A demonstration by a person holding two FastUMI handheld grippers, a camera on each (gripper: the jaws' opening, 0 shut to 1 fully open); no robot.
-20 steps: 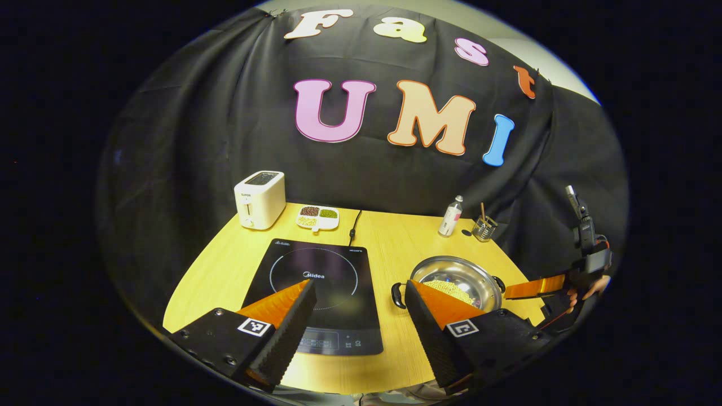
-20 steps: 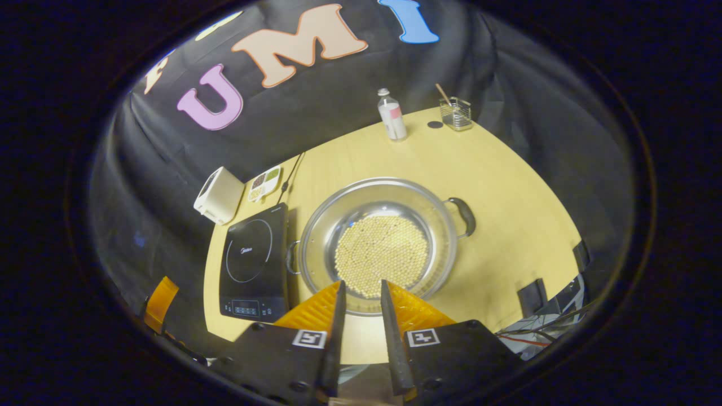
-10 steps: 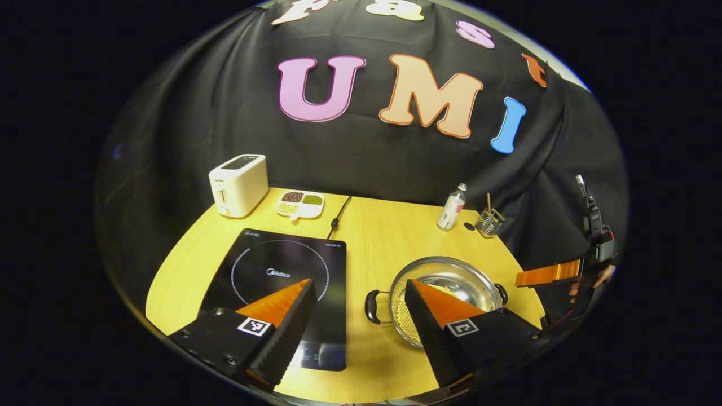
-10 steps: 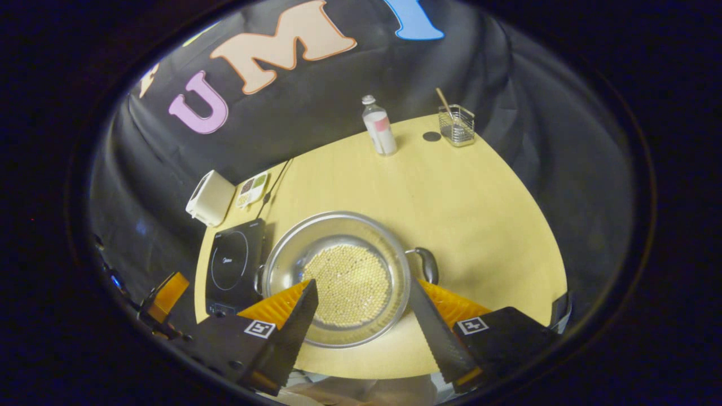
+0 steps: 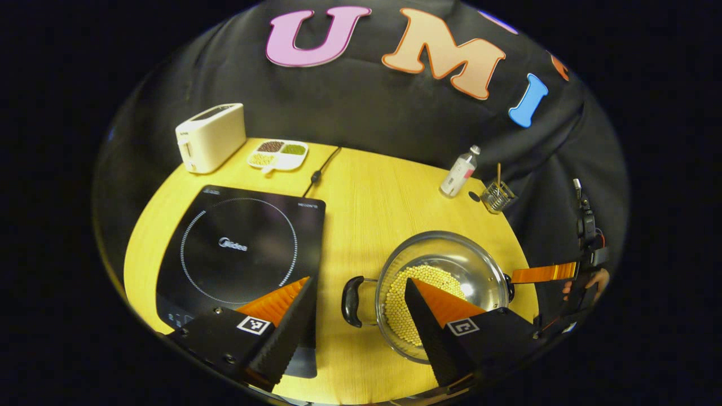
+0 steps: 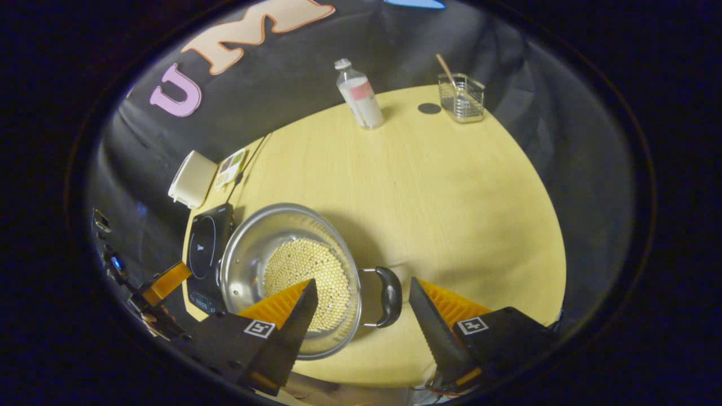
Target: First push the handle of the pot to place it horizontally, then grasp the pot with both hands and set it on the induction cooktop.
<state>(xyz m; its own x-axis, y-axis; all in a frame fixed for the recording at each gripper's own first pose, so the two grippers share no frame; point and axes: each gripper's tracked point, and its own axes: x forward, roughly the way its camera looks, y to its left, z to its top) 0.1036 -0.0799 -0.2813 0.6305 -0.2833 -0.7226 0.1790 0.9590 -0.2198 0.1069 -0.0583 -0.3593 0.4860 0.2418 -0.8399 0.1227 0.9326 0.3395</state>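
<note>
The steel pot (image 5: 443, 293) of pale beans (image 6: 304, 279) sits on the surface (image 5: 366, 192) right of the cooktop (image 5: 242, 248), marked Midea. The left hand-held gripper (image 5: 361, 332) and right hand-held gripper (image 6: 361, 332) gape wide, each straddling a pot handle, holding nothing. A far dish (image 5: 278, 153) holds sorted beans.

the left gripper view looks down and forward from above the near edge of the surface (image 5: 366, 186), toward the booth wall, sitting close over the induction cooktop (image 5: 237, 248) and the pot (image 5: 445, 293). the right gripper view looks steeply down from the opposite side, close over the pot (image 6: 290, 270), with the cooktop (image 6: 206, 254) small at its left. both share the pot, cooktop, toaster (image 5: 210, 137), bottle (image 6: 359, 95) and most of the surface. the other hand-held gripper (image 5: 544, 273) appears at the left gripper view's right edge.
</note>
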